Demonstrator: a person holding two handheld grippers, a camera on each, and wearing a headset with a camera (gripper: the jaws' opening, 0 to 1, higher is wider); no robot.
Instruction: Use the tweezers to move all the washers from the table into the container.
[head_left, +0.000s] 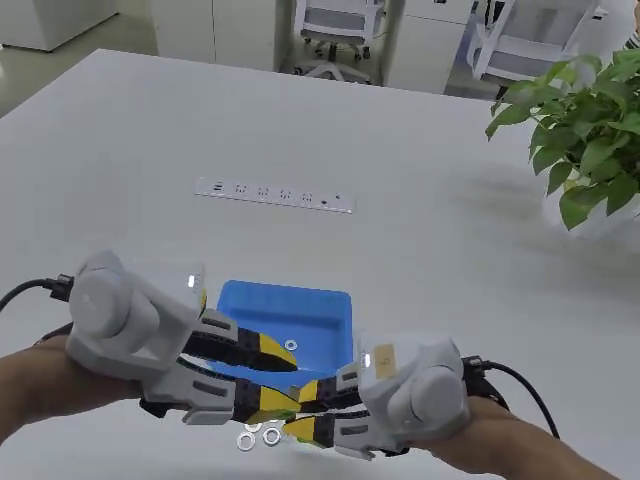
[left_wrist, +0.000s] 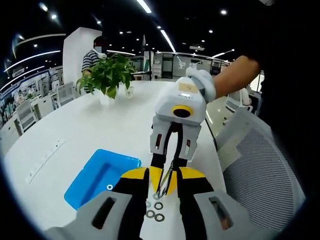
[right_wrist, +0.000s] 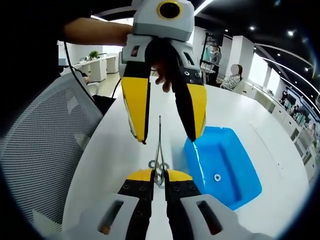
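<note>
1. The right gripper (right_wrist: 160, 175) has its jaws pinched narrow on the tweezers (right_wrist: 159, 145). It grips them at the back end, so the thin legs run straight out ahead of the jaws.
2. The left gripper (left_wrist: 164, 172) faces it head on with jaws spread wide. The tweezers' tip sits in the gap between those 2 yellow jaws, and in the right gripper view it touches neither of them.
3. From where I stand, the 2 grippers meet nose to nose low over the near edge of the white counter (head_left: 400, 150).
4. A cluster of loose washers (left_wrist: 158, 205) lies on the counter directly under the meeting jaws, just below the tweezers. I count at least 3, close together.
5. The blue container (right_wrist: 230, 155) sits just beside the jaws, to the right of the right gripper's jaws and to the left of the left gripper's.
6. 1 washer in the container (right_wrist: 217, 177) lies flat on its floor, near the middle.
7. Further out ahead of the left gripper's jaws a potted plant (left_wrist: 107, 75) stands on the counter, well apart from the work.
8. A white power strip (head_left: 273, 195) lies on the counter beyond the container.
9. A grey mesh chair (left_wrist: 255, 165) is off the counter's edge on the side away from the container.
</note>
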